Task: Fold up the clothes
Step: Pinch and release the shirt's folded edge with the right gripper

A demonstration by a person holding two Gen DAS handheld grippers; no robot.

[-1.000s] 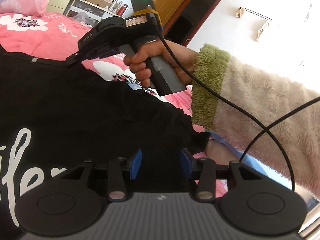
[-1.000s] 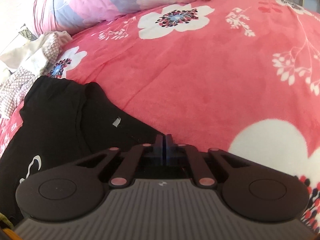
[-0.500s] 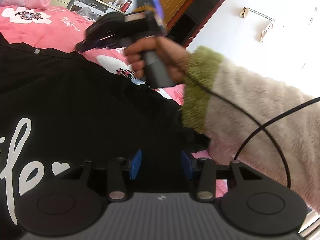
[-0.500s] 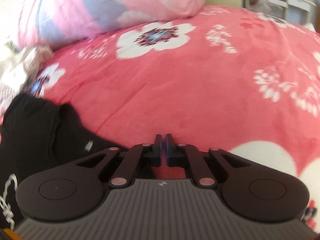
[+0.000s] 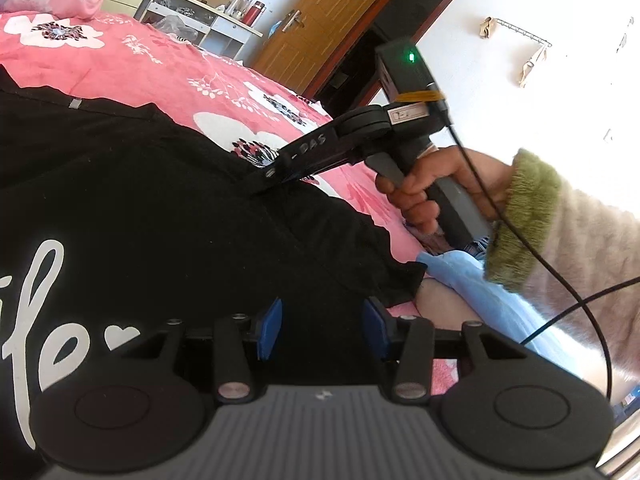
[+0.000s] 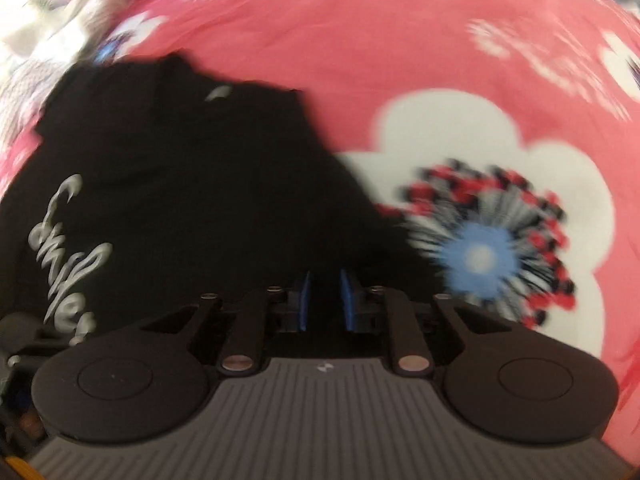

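Left wrist view: the black shirt [image 5: 160,208] lies spread on the bed [image 5: 132,60] by its near edge, a blue cloth [image 5: 460,272] beside its hem, a shelf [image 5: 200,12] and wooden door [image 5: 332,20] beyond the bed's far corner. The left claw [image 5: 320,330] stands spread over the shirt's hem, pinching nothing. The right claw [image 6: 323,294], held by a hand [image 5: 432,188] in a fuzzy sleeve [image 5: 568,232], is opening over the shirt's edge beside a white flower print, nothing pressed between its pads.

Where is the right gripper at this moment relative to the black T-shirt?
In the left wrist view, the right gripper reaches in from the right, its tips at the black T-shirt's far edge beside the pink floral bedspread, jaws opening slightly.
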